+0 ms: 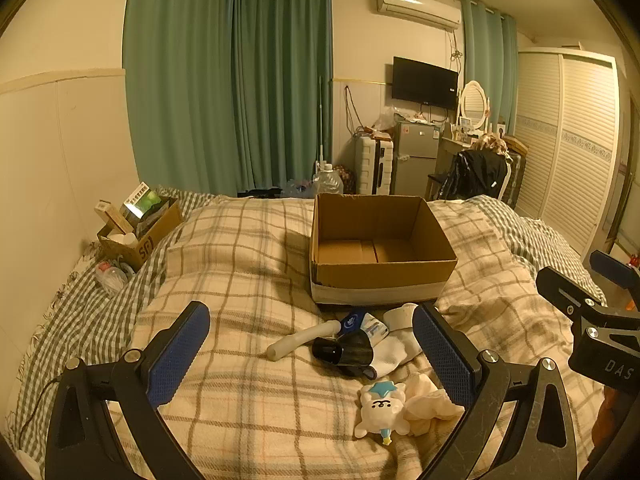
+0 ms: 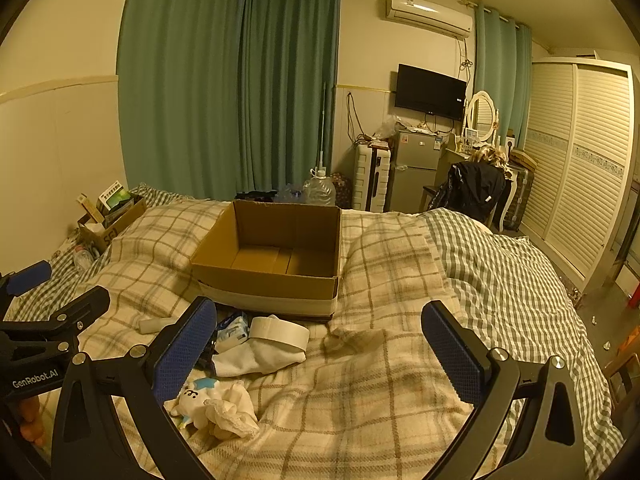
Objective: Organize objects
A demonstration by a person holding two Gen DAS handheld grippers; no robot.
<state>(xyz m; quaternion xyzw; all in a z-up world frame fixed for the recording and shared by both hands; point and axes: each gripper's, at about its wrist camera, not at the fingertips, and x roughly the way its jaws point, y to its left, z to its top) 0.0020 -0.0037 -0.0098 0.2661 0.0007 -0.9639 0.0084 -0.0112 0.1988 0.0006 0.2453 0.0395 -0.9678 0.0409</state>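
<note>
Both grippers hang side by side above the near part of the bed (image 1: 248, 400), each tilted downward toward the blanket. The left gripper (image 1: 312, 354) has its jaws spread as wide as they go, nothing between the pads; the small pile of things lies on the blanket below and beyond them. The right gripper (image 2: 320, 350) likewise has its jaws fully apart and grips nothing; under it is mostly bare plaid blanket, the pile lying toward its left finger. In the left view the right gripper's frame shows at the right edge; in the right view the left gripper's frame shows at the left edge. The pile sits just in front of the cardboard box (image 1: 380, 236): a white tube (image 1: 300, 340), a black cup (image 1: 344, 354) on its side, a white sock (image 2: 260, 356), a blue-and-white packet (image 1: 370, 324), a roll of white tape (image 2: 280, 332), a white plush toy (image 1: 382, 408) and a crumpled cream cloth (image 1: 428, 402) touching the toy. The box stands open on the bed, its floor bare. A smaller carton (image 1: 140, 236) holding packages sits at the bed's far left by the wall. Green curtains (image 1: 228, 80), a small fridge (image 1: 414, 160) and a wardrobe (image 1: 568, 140) lie beyond the bed.
</note>
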